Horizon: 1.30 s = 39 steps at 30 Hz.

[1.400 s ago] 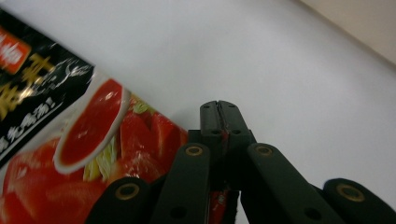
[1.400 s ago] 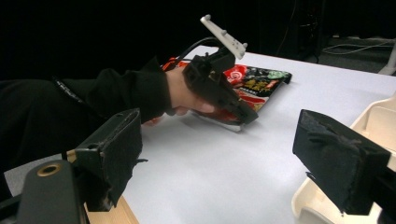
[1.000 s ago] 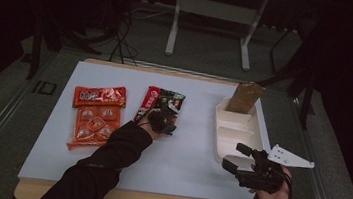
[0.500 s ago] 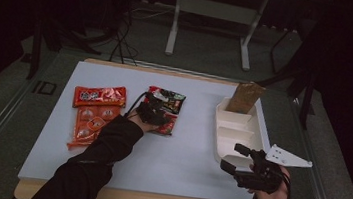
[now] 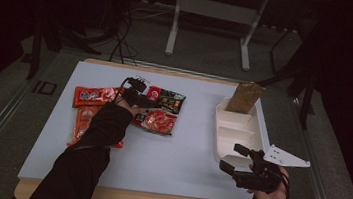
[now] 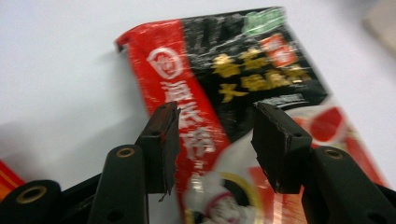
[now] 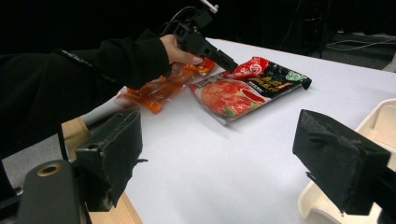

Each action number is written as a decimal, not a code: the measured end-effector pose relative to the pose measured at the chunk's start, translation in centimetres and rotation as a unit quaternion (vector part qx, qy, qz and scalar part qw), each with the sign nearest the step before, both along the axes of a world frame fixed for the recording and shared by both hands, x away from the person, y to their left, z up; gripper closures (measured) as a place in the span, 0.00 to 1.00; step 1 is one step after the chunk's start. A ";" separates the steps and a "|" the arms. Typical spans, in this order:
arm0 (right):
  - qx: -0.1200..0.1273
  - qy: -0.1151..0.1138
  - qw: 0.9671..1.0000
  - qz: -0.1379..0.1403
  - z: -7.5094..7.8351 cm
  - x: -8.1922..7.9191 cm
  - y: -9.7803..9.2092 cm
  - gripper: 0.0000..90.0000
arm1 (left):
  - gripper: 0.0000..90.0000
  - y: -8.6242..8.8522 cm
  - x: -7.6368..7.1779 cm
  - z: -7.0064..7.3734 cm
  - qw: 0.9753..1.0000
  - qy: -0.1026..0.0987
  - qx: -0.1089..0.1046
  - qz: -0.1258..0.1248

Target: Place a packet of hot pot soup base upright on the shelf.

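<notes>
A red-and-black snack packet lies flat in the middle of the white table. My left gripper hovers over its far left corner, coming in from the left. In the left gripper view the open jaws of my left gripper straddle the packet with nothing held between them. Near the table's front right, my right gripper stands wide open and empty beside the white tray. The right gripper view looks between its own spread jaws at the packet and at the left gripper.
Two orange-red packets lie left of the person's sleeve. A brown pouch leans in the far end of the compartmented tray. The tray rim sits close by the right jaw. Bare table lies between the packet and the tray.
The left gripper has slid left and farther away, from the packet's near right side to its far left corner. The right gripper has hardly moved.
</notes>
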State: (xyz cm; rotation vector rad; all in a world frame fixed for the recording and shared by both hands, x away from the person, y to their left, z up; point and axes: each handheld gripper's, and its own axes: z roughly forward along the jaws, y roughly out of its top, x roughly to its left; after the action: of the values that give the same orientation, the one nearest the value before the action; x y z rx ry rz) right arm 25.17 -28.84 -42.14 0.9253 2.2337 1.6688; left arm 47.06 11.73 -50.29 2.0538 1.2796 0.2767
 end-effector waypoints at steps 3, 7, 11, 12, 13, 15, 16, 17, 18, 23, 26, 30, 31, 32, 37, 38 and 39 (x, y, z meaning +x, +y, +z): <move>0.000 0.001 1.000 0.001 -0.1 0.1 0.0 0.17 | 0.56 0.1 0.5 -0.5 1.000 -0.001 0.013 0.011; -0.001 0.003 1.000 0.000 -0.1 0.1 0.0 0.17 | 0.56 0.6 1.2 -0.8 1.000 0.001 0.001 0.031; -0.003 0.003 1.000 0.002 -0.2 0.1 0.1 0.18 | 0.57 0.4 1.7 -1.6 1.000 -0.001 0.005 0.011; -0.002 0.004 1.000 0.002 -0.2 0.1 0.1 0.17 | 0.59 0.3 1.9 -1.8 1.000 0.004 0.007 0.014; -0.003 0.005 1.000 0.002 -0.2 0.1 0.2 0.17 | 0.60 0.3 2.0 -2.0 1.000 0.009 0.011 0.021; -0.005 0.005 1.000 0.003 -0.3 0.1 0.2 0.17 | 0.60 0.2 2.3 -2.2 0.999 0.021 0.002 0.026; -0.005 0.005 1.000 0.003 -0.3 0.2 0.2 0.17 | 0.60 0.2 2.4 -2.3 0.999 0.023 0.003 0.026; -0.005 0.005 1.000 0.002 -0.3 0.2 0.2 0.17 | 0.60 0.1 2.5 -2.3 0.999 0.027 0.005 0.022; -0.004 0.006 1.000 0.002 -0.3 0.2 0.2 0.18 | 0.62 0.2 2.5 -2.4 0.999 0.033 0.001 0.019; -0.006 0.009 1.000 0.005 -0.5 0.3 0.3 0.17 | 0.71 -0.6 2.9 -2.5 0.997 0.069 0.011 0.015; -0.005 0.009 1.000 0.007 -0.5 0.3 0.3 0.18 | 0.75 -1.5 2.9 -2.1 0.997 0.058 0.048 0.016; 0.001 0.011 1.000 0.006 -0.4 0.4 0.2 0.17 | 0.93 -2.0 2.5 -2.2 0.996 0.027 0.081 0.009; 0.001 0.012 1.000 0.007 -0.4 0.4 0.2 0.17 | 0.94 -2.0 2.3 -2.2 0.996 0.018 0.083 0.011; -0.001 0.011 1.000 0.007 -0.5 0.4 0.2 0.17 | 0.95 -2.1 2.2 -2.1 0.996 0.015 0.087 0.012; -0.003 0.014 1.000 0.011 -0.6 0.6 0.5 0.18 | 0.99 -2.4 2.0 -1.6 0.996 0.009 0.091 0.025; -0.004 0.012 1.000 0.011 -0.5 0.5 0.5 0.18 | 0.99 -2.5 1.9 -1.4 0.996 0.005 0.090 0.024; -0.004 0.011 1.000 0.011 -0.5 0.5 0.5 0.17 | 0.99 -2.4 1.8 -1.3 0.996 0.002 0.084 0.029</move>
State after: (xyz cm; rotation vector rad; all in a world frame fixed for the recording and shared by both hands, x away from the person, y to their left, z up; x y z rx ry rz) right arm 25.67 -28.37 -42.60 0.9262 2.2707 1.6652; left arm 48.85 9.31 -51.55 2.1606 1.3602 0.4189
